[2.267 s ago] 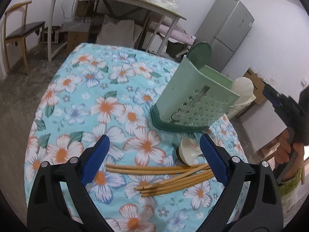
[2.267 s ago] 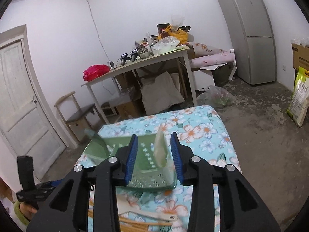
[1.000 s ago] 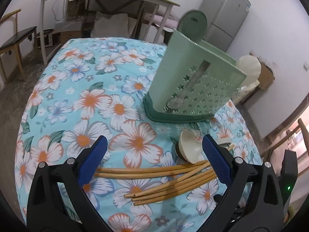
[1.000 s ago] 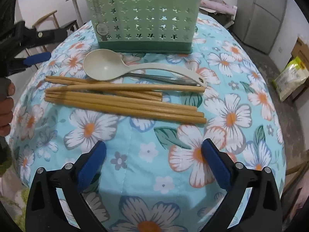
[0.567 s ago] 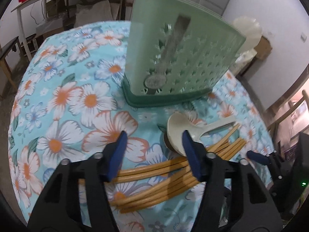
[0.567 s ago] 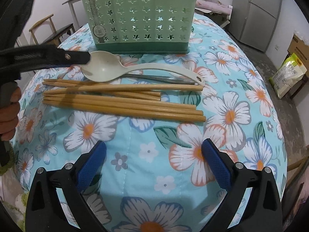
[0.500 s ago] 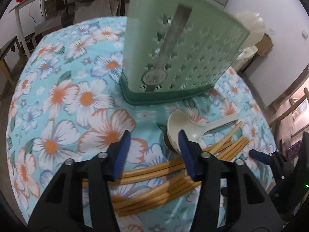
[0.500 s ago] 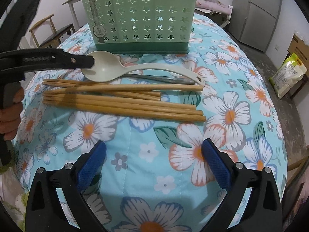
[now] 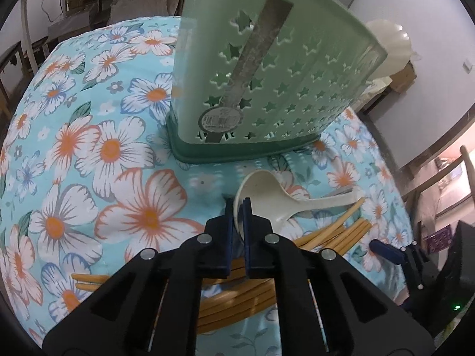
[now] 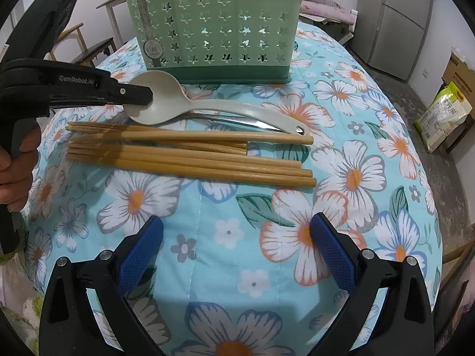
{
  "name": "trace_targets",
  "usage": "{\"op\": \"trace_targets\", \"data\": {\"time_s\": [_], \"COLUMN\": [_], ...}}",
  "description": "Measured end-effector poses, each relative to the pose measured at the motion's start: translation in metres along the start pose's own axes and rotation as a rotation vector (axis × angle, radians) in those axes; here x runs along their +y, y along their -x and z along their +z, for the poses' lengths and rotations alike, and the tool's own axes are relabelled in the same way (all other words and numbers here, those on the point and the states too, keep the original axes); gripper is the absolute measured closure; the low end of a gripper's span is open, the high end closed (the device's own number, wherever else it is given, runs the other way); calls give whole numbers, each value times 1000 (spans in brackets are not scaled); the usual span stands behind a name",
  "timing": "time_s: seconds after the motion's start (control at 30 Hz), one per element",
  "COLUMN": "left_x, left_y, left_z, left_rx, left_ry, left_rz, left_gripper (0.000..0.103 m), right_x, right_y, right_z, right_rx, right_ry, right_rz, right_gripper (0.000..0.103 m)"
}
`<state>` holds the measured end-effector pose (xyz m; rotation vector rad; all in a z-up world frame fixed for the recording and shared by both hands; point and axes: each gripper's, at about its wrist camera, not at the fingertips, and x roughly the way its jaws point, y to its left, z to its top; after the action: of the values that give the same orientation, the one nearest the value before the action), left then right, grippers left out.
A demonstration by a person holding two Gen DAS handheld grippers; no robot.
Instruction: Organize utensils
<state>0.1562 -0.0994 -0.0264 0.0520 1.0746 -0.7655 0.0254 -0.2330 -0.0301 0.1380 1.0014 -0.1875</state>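
Note:
A cream plastic spoon (image 9: 267,195) lies on the floral tablecloth in front of the green star-holed utensil holder (image 9: 267,74). My left gripper (image 9: 237,207) is shut on the rim of the spoon's bowl; the right wrist view shows the same grip on the spoon (image 10: 166,101) by the left gripper (image 10: 147,95). Several wooden chopsticks (image 10: 190,154) lie side by side just below the spoon, with a metal utensil (image 10: 237,121) partly hidden under its handle. My right gripper (image 10: 237,255) is open and empty, near the table's front edge, short of the chopsticks.
The green holder (image 10: 213,26) stands at the far side of the table with a cream utensil in its right compartment. A grey fridge (image 10: 394,20) stands at the back right, a cluttered table (image 10: 115,0) and chair behind. A food bag (image 10: 442,109) lies on the floor.
My left gripper moved forward and closed its jaws onto the spoon's bowl. The right gripper stayed in place, open.

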Motion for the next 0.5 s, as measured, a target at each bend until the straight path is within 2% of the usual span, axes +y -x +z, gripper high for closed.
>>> {"op": "trace_targets", "data": {"time_s": [0.3,0.5], "left_x": [21,40], "left_y": [34,60], "left_z": [0,-4], "left_rx": [-95,-176], "left_ry": [111,182], "left_rz": [-79,-71], "left_gripper": [100,100], "right_x": [-1,-6], "right_y": [1,8], "right_z": [-4,-7], "right_rx": [-22,-28], "right_ry": [-7,11], "right_rz": [5,46], "right_gripper": [6,6]}}
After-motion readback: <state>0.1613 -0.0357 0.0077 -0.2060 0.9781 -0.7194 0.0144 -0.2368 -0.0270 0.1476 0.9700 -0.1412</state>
